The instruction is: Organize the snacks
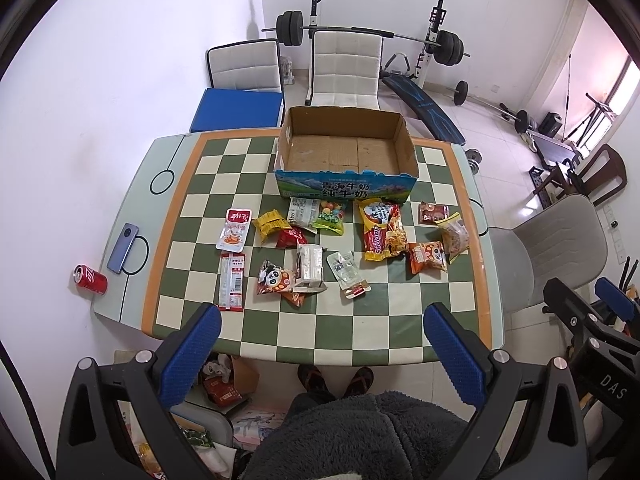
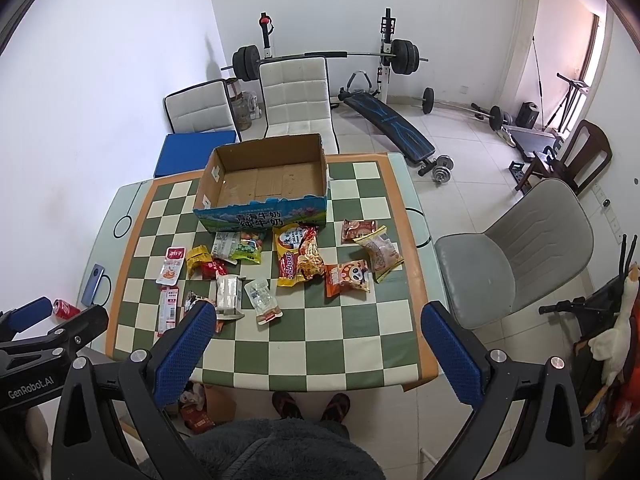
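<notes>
Left tongs: spread wide, holding nothing, raised above the near edge of the worktop. Right tongs: likewise spread wide and holding nothing, above the same near edge.

Worktop carries a green-and-cream chequered top with an orange border. Cardboard box stands at the 12 o'clock side of the worktop, open at the top, nothing visible inside it.

Snacks lie loose on the worktop just short of the box, none in it. Taking the left wrist view with the worktop centre as the dial:
- Large yellow-and-red bag at about 1 o'clock, its top close to the box front.
- Green candy bag near 12 o'clock, touching a white packet beside it.
- Two orange panda packets: one at 3 o'clock, one at 7 o'clock.
- White block-shaped pack near centre, overlapping the 7 o'clock panda packet.
- Red-and-white sachet at 9 o'clock; a long narrow packet just below it at 8 o'clock.

Off the chequered area, at the 9 o'clock edge: a phone on the pale margin, and a red drink can on its side beside it.
</notes>
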The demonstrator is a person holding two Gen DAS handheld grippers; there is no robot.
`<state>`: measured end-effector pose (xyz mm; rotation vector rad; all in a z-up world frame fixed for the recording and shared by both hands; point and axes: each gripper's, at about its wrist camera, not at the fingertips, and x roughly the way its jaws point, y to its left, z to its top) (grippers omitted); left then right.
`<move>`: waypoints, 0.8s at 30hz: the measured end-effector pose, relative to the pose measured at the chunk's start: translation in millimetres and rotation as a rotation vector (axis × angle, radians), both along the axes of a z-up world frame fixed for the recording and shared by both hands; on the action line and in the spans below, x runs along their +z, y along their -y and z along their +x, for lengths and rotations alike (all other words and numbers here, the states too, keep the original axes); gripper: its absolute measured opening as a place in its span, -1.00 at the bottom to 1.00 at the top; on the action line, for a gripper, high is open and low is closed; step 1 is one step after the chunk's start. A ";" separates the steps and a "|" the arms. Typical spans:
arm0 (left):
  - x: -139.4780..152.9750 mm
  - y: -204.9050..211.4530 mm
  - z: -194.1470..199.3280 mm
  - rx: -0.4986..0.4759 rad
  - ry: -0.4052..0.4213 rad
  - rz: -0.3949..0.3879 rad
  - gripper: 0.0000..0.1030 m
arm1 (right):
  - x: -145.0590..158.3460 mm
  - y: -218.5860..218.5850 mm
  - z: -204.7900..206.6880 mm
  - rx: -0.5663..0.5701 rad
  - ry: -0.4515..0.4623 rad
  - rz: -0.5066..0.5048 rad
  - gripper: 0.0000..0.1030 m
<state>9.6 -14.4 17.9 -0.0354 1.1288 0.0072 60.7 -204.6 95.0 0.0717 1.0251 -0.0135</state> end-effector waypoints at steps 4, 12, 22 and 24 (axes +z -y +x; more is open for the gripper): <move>-0.1 -0.2 1.6 0.000 -0.001 -0.003 1.00 | -1.8 3.1 5.8 0.003 -0.008 0.011 1.00; -1.4 0.3 4.2 -0.001 -0.002 -0.002 1.00 | -5.4 9.8 10.6 0.003 -0.011 0.018 1.00; -1.9 0.6 3.6 -0.001 -0.002 -0.004 1.00 | -7.1 10.1 11.6 0.004 -0.009 0.024 1.00; -5.3 -0.3 8.6 0.004 -0.001 -0.007 1.00 | -10.1 9.6 12.2 0.002 -0.012 0.030 1.00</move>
